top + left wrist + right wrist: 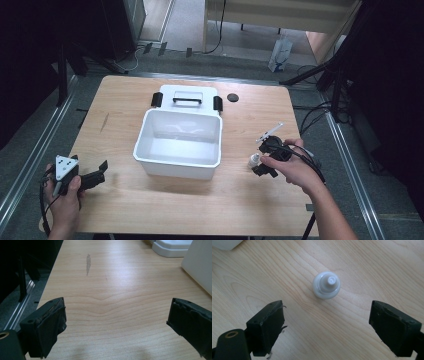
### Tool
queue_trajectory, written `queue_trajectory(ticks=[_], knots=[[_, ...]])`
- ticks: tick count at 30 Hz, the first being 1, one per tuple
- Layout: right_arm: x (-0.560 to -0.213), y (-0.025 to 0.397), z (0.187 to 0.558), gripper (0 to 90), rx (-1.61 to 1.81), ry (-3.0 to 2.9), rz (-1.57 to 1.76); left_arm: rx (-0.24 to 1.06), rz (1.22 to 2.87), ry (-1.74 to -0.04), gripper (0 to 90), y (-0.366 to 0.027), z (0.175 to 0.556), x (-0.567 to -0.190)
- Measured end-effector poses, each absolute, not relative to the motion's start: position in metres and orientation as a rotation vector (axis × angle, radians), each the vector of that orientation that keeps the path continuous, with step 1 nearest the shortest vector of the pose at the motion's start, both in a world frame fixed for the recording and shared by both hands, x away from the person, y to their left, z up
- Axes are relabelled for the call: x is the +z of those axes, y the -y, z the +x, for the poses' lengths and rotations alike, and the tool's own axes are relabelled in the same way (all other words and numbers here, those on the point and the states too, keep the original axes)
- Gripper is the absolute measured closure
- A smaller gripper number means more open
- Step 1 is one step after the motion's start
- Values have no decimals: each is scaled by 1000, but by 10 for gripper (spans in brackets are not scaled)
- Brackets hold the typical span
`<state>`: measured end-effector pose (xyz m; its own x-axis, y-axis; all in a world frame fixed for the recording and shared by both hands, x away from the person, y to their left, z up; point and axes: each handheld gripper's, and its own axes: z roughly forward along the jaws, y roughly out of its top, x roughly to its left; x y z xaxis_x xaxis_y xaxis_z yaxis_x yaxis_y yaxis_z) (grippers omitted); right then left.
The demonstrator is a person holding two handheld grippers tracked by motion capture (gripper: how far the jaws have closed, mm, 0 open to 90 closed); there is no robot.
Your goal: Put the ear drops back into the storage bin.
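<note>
Our right claw [327, 322], jaws wide and holding nothing, hangs over the upright small white bottle [326, 285]; the white bin [150, 155] beside stands empty.

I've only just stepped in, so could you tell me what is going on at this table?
A person is working at a wooden table with a gripper in each hand. The right gripper hangs open over a small white bottle that stands upright on the wood, apart from both jaws. The left gripper is open too, holding nothing, near the table's left edge. An open white bin sits mid-table with its lid lying behind it.
</note>
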<state>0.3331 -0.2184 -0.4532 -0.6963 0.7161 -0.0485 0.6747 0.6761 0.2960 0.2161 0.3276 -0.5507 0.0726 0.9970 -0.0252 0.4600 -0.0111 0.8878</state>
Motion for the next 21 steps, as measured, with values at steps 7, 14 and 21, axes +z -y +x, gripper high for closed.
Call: queue_trajectory(ticks=[7,14,21], knots=[[-443,208,340,126,321,-2755,1104,877,1585,-1494,26,-328,216,-551],[-436,197,348,163,231,-2787,1068,872,1589,-1494,27,-328,217,-551],[-437,189,355,438,167,-2850,1025,874,1587,-1495,27,-328,217,-551]])
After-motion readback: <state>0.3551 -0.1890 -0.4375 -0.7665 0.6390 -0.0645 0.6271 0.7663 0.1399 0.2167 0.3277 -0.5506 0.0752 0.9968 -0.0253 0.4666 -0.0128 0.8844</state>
